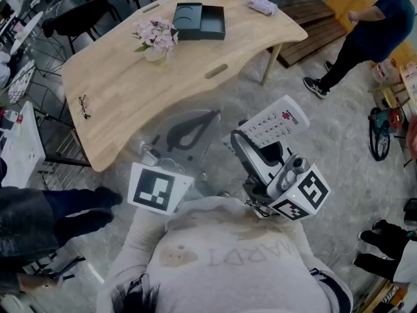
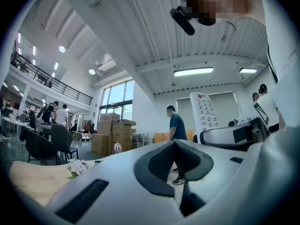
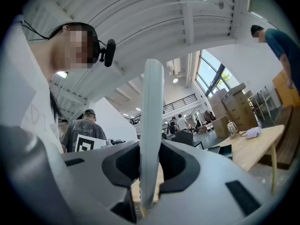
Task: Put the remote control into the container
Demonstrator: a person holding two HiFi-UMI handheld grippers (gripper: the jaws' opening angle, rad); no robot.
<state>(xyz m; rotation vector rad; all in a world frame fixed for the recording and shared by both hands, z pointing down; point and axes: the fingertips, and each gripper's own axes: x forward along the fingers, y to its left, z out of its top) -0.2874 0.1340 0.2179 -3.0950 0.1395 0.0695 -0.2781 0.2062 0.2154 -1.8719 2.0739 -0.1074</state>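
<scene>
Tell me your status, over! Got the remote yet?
Right tool shut on remote control. Left tool shut, empty. Container sits open on table, well ahead. Flower vase beside it, not blocking.

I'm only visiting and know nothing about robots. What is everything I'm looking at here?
table: one, light wood, ahead of the person
container: one, dark, open, on the table's far part
flowers: one small bunch, pink, on the table just left of the container
eyeglasses: one pair, dark, near the table's left edge
chairs: several, black, beyond the table on the left
bystander: one, blue top, standing on the floor at the right
remote control: one, white, clamped in the right gripper
left gripper: one, grey, jaws together, empty
right gripper: one, grey, jaws closed on the remote control
</scene>
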